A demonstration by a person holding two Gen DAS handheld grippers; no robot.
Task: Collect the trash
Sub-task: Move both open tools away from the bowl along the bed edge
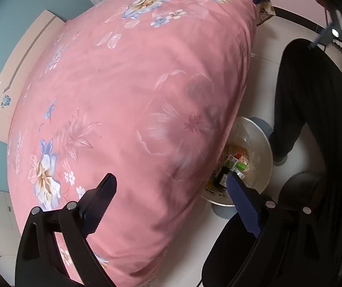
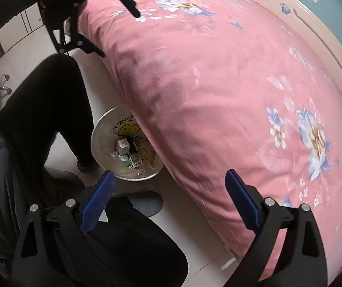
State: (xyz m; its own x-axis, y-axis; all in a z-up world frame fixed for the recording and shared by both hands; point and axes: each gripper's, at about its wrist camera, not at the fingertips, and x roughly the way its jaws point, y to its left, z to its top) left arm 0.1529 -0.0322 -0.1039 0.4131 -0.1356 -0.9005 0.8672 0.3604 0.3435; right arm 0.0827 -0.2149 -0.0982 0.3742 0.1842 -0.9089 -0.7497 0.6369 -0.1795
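Both claws gape empty; round white trash bin (image 2: pixel 104 129) of small cartons sits mid-frame left, nearest right claw (image 2: pixel 168 196), left claw (image 1: pixel 171 199) alongside

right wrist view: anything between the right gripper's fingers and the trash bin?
Nothing held. In the right wrist view the right gripper is open, and only bare pale floor separates it from the trash bin beside the pink quilt.

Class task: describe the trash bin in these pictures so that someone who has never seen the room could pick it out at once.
Start at the big bed under the pink floral quilt. On the pale floor beside its edge, next to the person's dark trouser leg, stands the round trash bin, lined with a clear bag. Nothing else there has a yellow cartoon face inside or holds small cartons.
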